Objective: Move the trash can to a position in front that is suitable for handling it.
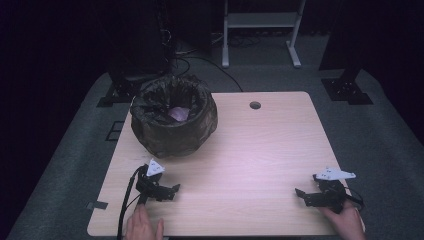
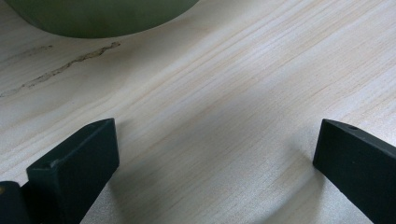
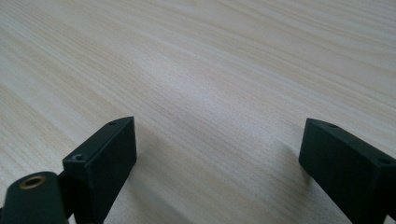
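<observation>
Grey carpet floor (image 1: 380, 145) surrounds the pale wooden table (image 1: 260, 150); a white frame (image 1: 260, 30) stands upper centre, the surroundings dark.

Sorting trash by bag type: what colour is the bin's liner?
Black, crinkled liner folded over the bin; clearest in the high view.

bin (image 1: 173, 131): round, lined with dark crinkled bag, upright | far-left part of counter (image 1: 260, 165) | holds pale pink crumpled item (image 1: 179, 113) | bag rim folded over outside

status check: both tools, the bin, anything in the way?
Left tool open, holding nothing, on the table. Right tool same. Round bin with dark bag liner at far left, pale crumpled item inside. Light wooden tabletop between unobstructed.
</observation>
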Motion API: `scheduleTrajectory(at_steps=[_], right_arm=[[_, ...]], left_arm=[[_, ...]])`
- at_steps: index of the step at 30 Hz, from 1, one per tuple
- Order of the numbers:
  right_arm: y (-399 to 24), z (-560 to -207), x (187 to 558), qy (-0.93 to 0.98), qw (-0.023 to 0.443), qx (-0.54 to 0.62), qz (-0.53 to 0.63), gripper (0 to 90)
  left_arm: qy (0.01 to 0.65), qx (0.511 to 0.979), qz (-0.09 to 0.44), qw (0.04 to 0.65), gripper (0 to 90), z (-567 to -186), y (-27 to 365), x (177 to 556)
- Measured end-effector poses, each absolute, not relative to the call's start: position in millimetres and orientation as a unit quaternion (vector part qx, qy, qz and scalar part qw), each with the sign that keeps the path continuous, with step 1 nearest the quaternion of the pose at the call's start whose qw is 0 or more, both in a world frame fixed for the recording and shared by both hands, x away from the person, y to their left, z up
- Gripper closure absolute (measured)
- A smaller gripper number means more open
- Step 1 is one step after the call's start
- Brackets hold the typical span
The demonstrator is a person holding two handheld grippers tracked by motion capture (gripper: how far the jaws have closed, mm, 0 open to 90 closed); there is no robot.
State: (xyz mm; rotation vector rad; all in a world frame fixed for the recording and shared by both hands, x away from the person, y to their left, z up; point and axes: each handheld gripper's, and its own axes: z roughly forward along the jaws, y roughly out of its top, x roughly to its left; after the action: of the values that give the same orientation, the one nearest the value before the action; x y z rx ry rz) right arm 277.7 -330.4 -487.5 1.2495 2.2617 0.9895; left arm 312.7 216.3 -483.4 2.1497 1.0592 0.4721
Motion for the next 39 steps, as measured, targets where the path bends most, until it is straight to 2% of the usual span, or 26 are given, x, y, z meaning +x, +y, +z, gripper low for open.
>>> scheduleTrajectory(at_steps=[6, 8, 12, 15, 18, 19, 21, 23, 29, 39], right_arm=[[-331, -488, 278, 0.804, 0.186, 0.442, 0.352, 10.0], [-331, -488, 278, 0.804, 0.186, 0.442, 0.351, 10.0], [-331, -488, 279, 0.805, 0.186, 0.44, 0.352, 10.0], [-331, -488, 279, 0.805, 0.186, 0.44, 0.352, 10.0], [-331, -488, 279, 0.805, 0.186, 0.44, 0.352, 10.0], [-331, -488, 279, 0.805, 0.186, 0.44, 0.352, 10.0], [-331, -488, 279, 0.805, 0.186, 0.44, 0.352, 10.0], [-331, -488, 279, 0.805, 0.186, 0.44, 0.352, 10.0], [-331, -488, 279, 0.805, 0.186, 0.44, 0.352, 10.0], [-331, -488, 279, 0.805, 0.186, 0.439, 0.352, 10.0]], left_arm=[[0.407, 0.827, 0.182, 0.343, 0.0, -483, 216, 313], [0.433, 0.813, 0.192, 0.338, 0.0, -483, 218, 317], [0.419, 0.819, 0.189, 0.343, 0.0, -483, 219, 325], [0.413, 0.821, 0.19, 0.346, 5.2, -482, 218, 323], [0.429, 0.813, 0.208, 0.334, 5.0, -481, 212, 320], [0.431, 0.822, 0.183, 0.324, 5.0, -478, 211, 320], [0.429, 0.828, 0.175, 0.316, 0.4, -478, 209, 319], [0.427, 0.829, 0.172, 0.317, 0.1, -477, 209, 319], [0.427, 0.801, 0.155, 0.389, 0.1, -464, 212, 311], [0.403, 0.8, 0.125, 0.428, 0.0, -441, 222, 303]])
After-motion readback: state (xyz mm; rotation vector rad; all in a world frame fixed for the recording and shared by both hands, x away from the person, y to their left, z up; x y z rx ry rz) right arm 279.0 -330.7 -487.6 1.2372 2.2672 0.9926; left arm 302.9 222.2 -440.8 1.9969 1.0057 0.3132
